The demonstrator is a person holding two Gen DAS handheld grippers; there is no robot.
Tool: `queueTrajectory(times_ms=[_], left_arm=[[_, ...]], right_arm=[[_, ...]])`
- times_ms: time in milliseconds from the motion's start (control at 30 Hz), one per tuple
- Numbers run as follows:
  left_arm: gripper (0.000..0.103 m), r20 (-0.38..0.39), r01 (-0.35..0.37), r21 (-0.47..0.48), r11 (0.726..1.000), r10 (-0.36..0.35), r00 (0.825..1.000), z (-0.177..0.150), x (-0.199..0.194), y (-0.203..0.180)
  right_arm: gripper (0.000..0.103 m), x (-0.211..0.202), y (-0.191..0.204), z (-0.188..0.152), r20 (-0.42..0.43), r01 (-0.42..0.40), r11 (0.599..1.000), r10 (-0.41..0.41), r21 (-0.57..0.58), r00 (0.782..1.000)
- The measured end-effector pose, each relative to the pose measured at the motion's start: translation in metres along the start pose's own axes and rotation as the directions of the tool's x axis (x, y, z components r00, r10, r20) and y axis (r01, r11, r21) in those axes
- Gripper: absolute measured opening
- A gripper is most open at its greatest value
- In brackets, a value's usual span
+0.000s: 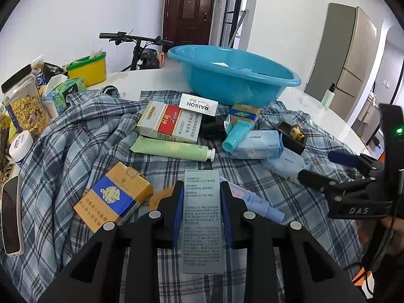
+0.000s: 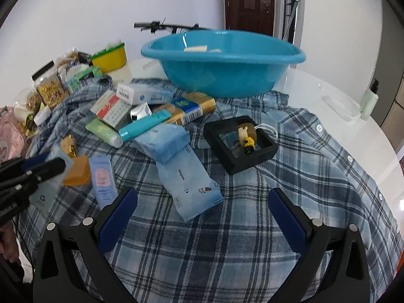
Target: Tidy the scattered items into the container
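My left gripper (image 1: 202,184) is shut on a tall grey-green printed box (image 1: 202,217), held just above the plaid shirt (image 1: 75,151). In the right wrist view that gripper (image 2: 48,164) shows at the left edge. My right gripper (image 2: 202,197) stands open over the shirt, with nothing between its fingers and a light blue packet (image 2: 189,184) just ahead. The blue basin (image 2: 222,75) stands at the back and holds a few small items. Scattered before it are a red and white carton (image 1: 169,123), a green tube (image 1: 174,149), a gold and blue pack (image 1: 113,197) and a black frame with a toy (image 2: 240,144).
A cereal jar (image 1: 25,108), a yellow tub (image 1: 88,69), a white bottle (image 1: 21,146) and a phone (image 1: 10,214) crowd the table's left side. A pale green bottle (image 2: 370,101) stands at the far right. A bicycle leans behind the table.
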State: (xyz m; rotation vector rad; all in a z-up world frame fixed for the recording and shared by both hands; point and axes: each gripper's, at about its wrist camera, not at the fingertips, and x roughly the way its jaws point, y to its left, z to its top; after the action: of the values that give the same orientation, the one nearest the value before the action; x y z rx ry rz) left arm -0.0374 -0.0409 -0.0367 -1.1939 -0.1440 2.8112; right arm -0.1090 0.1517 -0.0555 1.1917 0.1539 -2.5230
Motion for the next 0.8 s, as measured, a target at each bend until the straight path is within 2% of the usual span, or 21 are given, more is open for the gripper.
queueTrajectory(times_ms=[200, 400, 533, 600, 633, 800], left_arm=[[0.029, -0.010, -0.005, 0.005, 1.000, 0.005, 1.000, 0.000, 0.004, -0.001], [0.029, -0.020, 0.002, 0.012, 1.000, -0.001, 1.000, -0.001, 0.007, -0.003], [0.029, -0.027, 0.004, 0.017, 1.000, -0.003, 1.000, -0.002, 0.009, -0.005], [0.029, -0.032, 0.006, 0.020, 1.000, -0.006, 0.999, -0.002, 0.010, -0.006], [0.029, -0.033, 0.007, 0.022, 1.000, -0.006, 0.999, -0.003, 0.010, -0.006], [0.029, -0.038, 0.012, 0.031, 0.999, -0.011, 0.999, -0.004, 0.011, -0.009]], right_arm=[[0.103, 0.020, 0.004, 0.005, -0.090, -0.009, 0.997, 0.002, -0.074, 0.996], [0.101, 0.029, 0.002, 0.005, -0.108, -0.014, 0.996, 0.005, -0.084, 0.994], [0.058, 0.031, -0.002, 0.003, -0.119, -0.022, 0.998, 0.015, -0.060, 0.993], [0.048, 0.027, -0.002, 0.001, -0.100, 0.012, 0.997, -0.020, -0.082, 0.995], [0.046, 0.026, -0.003, 0.000, -0.096, 0.005, 0.997, -0.013, -0.081, 0.995], [0.040, 0.011, -0.004, -0.012, -0.111, -0.053, 0.996, 0.045, -0.070, 0.993]])
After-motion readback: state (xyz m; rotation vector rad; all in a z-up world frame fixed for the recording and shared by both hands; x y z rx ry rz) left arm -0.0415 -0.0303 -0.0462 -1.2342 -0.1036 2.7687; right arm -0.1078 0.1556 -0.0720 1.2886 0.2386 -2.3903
